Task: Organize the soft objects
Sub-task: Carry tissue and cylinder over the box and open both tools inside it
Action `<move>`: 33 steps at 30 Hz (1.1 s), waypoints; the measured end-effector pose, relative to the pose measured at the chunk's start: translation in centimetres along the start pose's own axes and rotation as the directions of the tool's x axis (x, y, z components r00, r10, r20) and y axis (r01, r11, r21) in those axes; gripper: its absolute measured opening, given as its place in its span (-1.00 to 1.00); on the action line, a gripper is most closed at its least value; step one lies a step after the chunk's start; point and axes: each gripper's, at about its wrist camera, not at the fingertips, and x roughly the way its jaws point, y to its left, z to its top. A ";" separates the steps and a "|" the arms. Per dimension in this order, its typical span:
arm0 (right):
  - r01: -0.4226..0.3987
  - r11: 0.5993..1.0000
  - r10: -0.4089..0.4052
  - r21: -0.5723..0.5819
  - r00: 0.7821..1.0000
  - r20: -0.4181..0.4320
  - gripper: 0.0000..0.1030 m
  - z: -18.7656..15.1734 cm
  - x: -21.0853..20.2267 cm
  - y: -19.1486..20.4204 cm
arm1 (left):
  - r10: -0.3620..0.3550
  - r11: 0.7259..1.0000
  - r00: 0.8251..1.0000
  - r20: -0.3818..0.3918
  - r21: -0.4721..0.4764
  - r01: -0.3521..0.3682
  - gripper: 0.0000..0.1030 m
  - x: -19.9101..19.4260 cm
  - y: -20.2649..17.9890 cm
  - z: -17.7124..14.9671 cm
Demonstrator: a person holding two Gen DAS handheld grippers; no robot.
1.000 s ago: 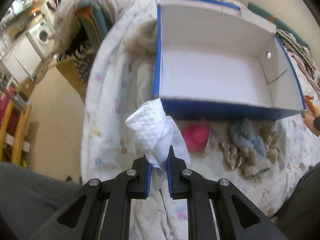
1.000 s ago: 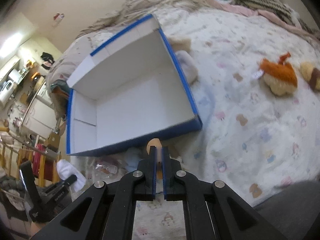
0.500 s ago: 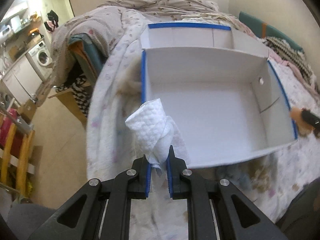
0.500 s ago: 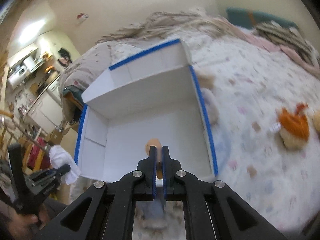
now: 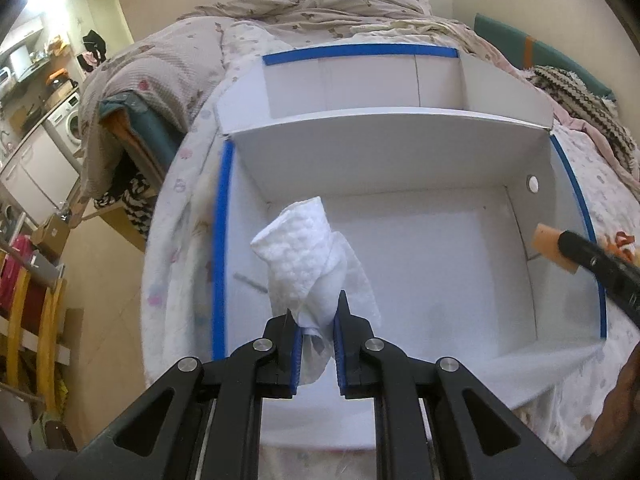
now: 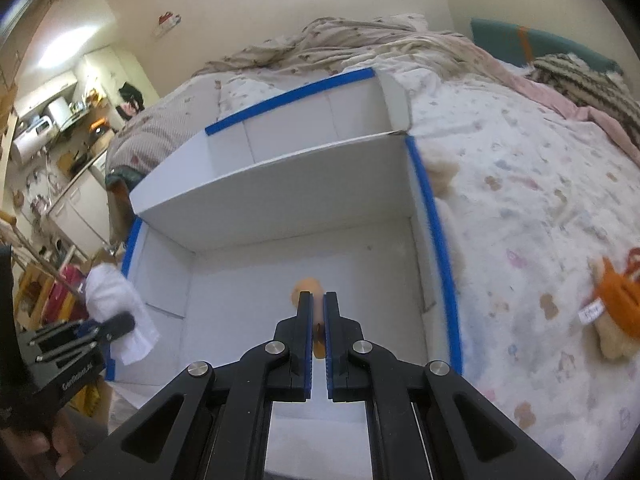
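A white cardboard box (image 5: 400,152) with blue-taped edges lies open on the bed, its inside bare. My left gripper (image 5: 316,312) is shut on a crumpled white cloth (image 5: 304,252), held over the box's left part. My right gripper (image 6: 316,304) is shut on a small orange sponge piece (image 6: 307,286), held over the box's floor (image 6: 256,304). In the left wrist view the right gripper comes in from the right edge with the orange sponge (image 5: 554,246) at its tip. In the right wrist view the white cloth (image 6: 120,304) and the left gripper show at the lower left.
The box sits on a pale patterned bedspread (image 6: 520,208). An orange and beige plush toy (image 6: 616,312) lies to the right of the box. Crumpled blankets (image 5: 320,4) pile behind it. Past the bed's left edge are a floor, a washing machine (image 5: 68,124) and a yellow wooden frame (image 5: 24,320).
Both grippers have moved forward from in front of the box to over its open inside, each still gripping its item. The toys before the box have dropped out of the left wrist view.
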 end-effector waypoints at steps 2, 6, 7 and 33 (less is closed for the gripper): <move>-0.001 1.000 0.001 -0.009 1.000 -0.012 -0.88 0.3 1.0 0.1 | 0.002 1.000 1.000 -0.004 -0.004 -0.002 -0.76 0.9 -0.3 0.6; 0.013 0.999 -0.015 -0.045 0.999 -0.033 -0.88 0.2 2.8 0.3 | 0.005 1.000 1.000 -0.008 0.012 -0.005 -0.76 2.7 -1.2 1.4; 0.019 0.998 -0.021 -0.057 0.999 -0.041 -0.88 0.1 3.2 0.4 | 0.008 1.000 1.000 -0.014 0.020 -0.008 -0.76 3.2 -1.6 1.4; 0.064 0.997 -0.068 -0.041 0.990 -0.126 -0.58 -1.6 5.4 -0.5 | 0.067 0.996 0.990 -0.126 0.066 -0.059 -0.56 8.7 -4.1 1.4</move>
